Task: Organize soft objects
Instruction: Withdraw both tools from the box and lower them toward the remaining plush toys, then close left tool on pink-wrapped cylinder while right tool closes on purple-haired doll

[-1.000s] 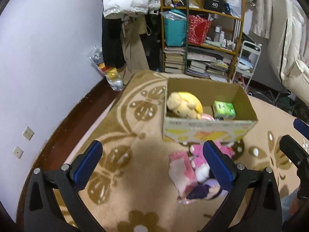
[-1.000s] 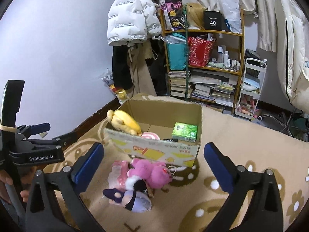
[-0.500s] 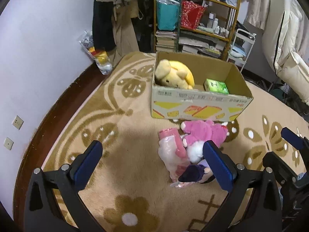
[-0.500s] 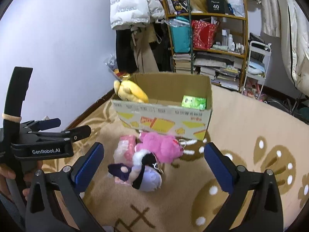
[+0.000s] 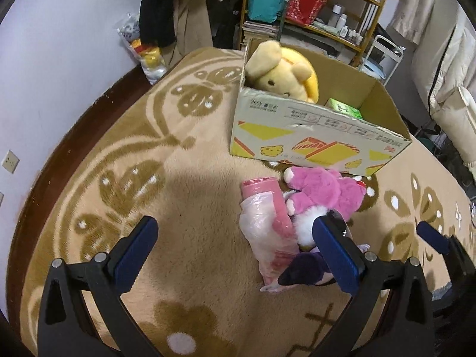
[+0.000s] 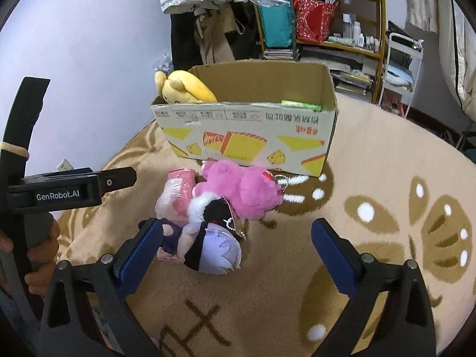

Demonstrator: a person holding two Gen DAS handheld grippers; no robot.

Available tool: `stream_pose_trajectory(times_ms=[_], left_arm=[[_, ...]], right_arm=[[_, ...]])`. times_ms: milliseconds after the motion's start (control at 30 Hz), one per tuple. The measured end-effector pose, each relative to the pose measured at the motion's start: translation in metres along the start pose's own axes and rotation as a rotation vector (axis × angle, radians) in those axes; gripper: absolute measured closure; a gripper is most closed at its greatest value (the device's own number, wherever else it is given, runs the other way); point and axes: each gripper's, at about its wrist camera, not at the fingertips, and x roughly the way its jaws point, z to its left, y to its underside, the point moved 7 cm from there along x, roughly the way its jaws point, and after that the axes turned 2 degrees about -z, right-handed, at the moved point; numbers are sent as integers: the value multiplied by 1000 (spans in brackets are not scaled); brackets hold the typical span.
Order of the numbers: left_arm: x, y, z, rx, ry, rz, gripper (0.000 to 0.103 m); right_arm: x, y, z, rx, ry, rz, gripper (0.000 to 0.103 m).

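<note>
A patterned tan carpet is seen from above. At the upper middle of both frames an open cardboard box is placed, with a yellow plush toy in its left end and a green packet toward its right.

Just in front of the box, at frame centre, a heap of soft things is piled: a pink plush toy, a pink bagged bundle and a purple doll, all touching.

The left gripper is held spread wide, its right finger overlapping the heap. The right gripper is likewise spread wide around the doll, nothing pinched.
</note>
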Motion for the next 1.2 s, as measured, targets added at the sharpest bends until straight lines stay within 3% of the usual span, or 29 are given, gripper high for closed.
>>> stream_pose_trajectory(times_ms=[700,800,1133,1200], left_arm=[[51,17,-14,19,-8,90,1],[57,18,-15,8,5,106,1],[71,24,-11,-42,34,158,1],[73,25,-12,-46,38,166,1]], right_arm=[[54,16,3,57,-77,92,2],[60,19,2,85,-100,110,11],[74,25,4,159,-183,152,13],[76,24,6,161,-198,150,26]])
